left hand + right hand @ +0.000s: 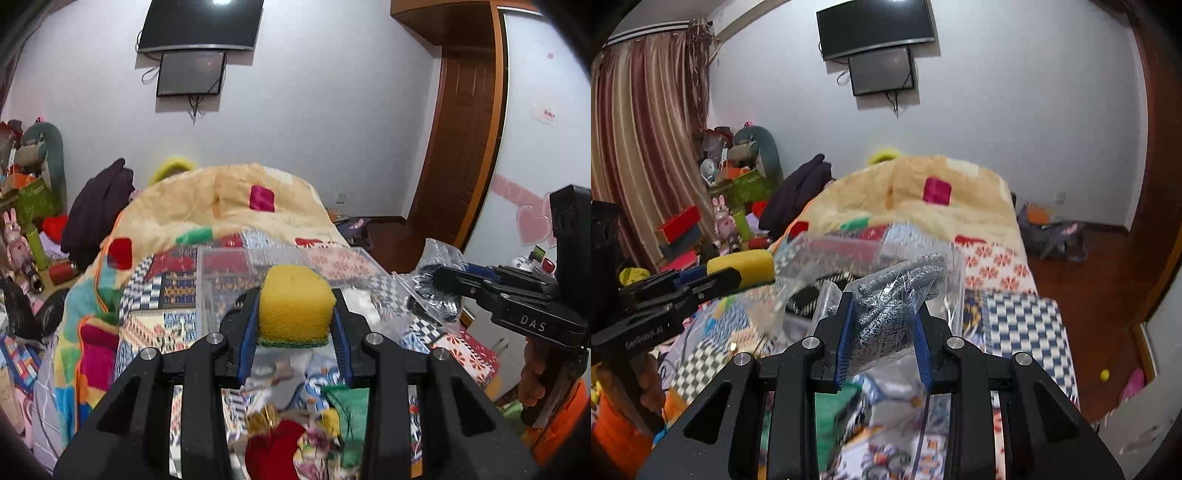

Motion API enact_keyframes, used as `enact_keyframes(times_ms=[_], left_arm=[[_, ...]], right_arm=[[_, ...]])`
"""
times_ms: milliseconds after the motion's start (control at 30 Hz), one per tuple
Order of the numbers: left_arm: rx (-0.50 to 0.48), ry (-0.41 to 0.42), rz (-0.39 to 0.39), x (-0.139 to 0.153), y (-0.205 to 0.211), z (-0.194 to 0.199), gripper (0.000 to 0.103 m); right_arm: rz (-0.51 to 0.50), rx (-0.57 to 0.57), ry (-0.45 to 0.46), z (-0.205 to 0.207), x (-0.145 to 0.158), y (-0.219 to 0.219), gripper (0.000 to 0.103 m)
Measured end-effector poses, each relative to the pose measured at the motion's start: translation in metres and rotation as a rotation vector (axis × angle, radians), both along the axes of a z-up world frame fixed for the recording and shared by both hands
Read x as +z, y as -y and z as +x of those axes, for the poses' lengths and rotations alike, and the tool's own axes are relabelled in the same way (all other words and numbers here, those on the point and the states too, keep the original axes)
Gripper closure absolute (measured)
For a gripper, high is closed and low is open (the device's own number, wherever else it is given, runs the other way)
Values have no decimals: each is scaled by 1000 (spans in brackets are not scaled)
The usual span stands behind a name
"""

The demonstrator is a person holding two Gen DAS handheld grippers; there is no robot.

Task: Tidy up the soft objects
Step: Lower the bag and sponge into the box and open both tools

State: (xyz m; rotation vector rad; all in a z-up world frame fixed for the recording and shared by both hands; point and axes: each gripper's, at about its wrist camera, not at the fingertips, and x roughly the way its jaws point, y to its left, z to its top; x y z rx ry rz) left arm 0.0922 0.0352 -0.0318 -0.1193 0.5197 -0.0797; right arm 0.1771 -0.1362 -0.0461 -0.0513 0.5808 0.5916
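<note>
Over the bed (155, 295), left gripper (295, 314) fingers pinch a yellow sponge (295, 302) and right gripper (882, 314) fingers clamp a bagged grey cloth (890, 306), probably for the clear box (221, 266).

We're in a home bedroom: a bed (1008, 280) under a patchwork cover fills the middle, a fluffy cream blanket (923, 199) heaped at twelve o'clock. On the white wall above hang a dark television (875, 26) and a smaller screen (882, 70). Striped curtains (639, 140) drape at nine o'clock, beside a cluttered pile of toys and boxes (731, 192). Wooden door (465, 140) at two o'clock.
</note>
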Motion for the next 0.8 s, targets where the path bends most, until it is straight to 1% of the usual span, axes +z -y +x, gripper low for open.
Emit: enact_keyframes(times_ms=[133, 267, 433, 633, 700, 800], left_arm=[[4, 7, 7, 2, 3, 14, 67], [7, -19, 5, -4, 6, 36, 67], [0, -87, -5, -21, 9, 62, 67], [-17, -198, -52, -49, 11, 91, 67], [-19, -233, -48, -58, 12, 99, 67], [-23, -264, -26, -67, 15, 104, 67]], right_arm=[[4, -19, 17, 16, 1, -10, 76], [8, -31, -8, 33, -6, -15, 76], [-14, -37, -61, 50, -24, -24, 76], [-74, -27, -126, 64, -50, -33, 76], [-95, -20, -144, 65, -58, -36, 76], [-128, -6, -165, 65, -65, -40, 74]])
